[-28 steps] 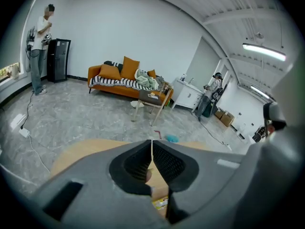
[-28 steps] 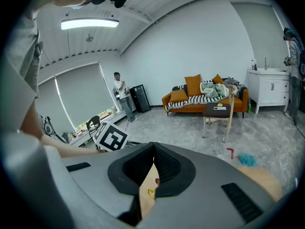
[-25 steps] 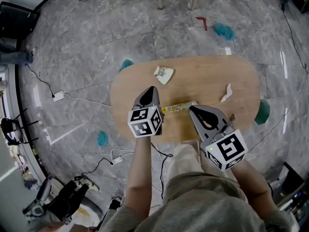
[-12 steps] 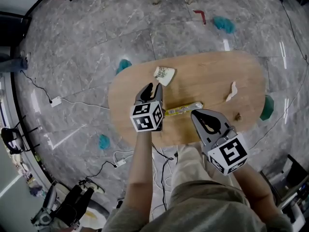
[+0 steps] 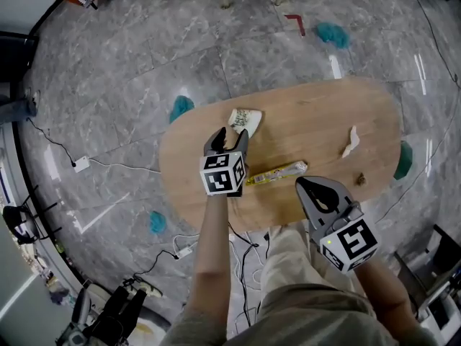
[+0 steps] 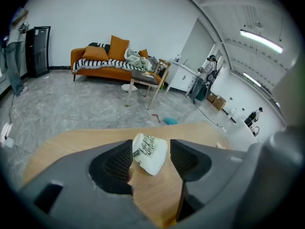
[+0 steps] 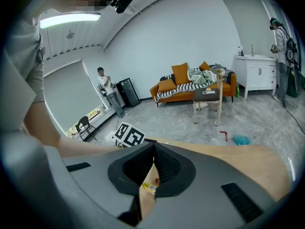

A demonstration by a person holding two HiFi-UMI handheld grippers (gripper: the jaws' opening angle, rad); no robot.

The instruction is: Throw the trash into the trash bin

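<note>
- The crumpled paper cup (image 6: 150,152), white with dark print, lies on its side on the wooden worktop (image 5: 317,114), near the far left edge.
- The left gripper (image 5: 231,137) points down at the cup. Its fingers (image 6: 112,163) are released and have just been spreading. The cup sits in the gap between them with neither pad pressing on it.
- In the head view the cup shows just past that gripper's fingertips.
- A long yellow wrapper (image 5: 276,174) lies flat on the worktop, just right of the left gripper and ahead of the right one.
- The right gripper (image 7: 153,149) hovers over the near edge of the worktop with its fingers (image 7: 167,163) clenched tip to tip on nothing. A bit of the yellow wrapper shows below them.
- A white paper scrap (image 5: 351,140) lies toward the worktop's right end, well apart from both grippers. A small brown bit (image 5: 361,179) sits just nearer the edge than the scrap.
- The worktop is an oval standing on a grey marble floor (image 5: 130,85), with cables trailing at the left.
- Farther off, the left gripper view shows an orange sofa (image 6: 100,63) against the wall and a wooden chair (image 6: 147,80) in front of it.
</note>
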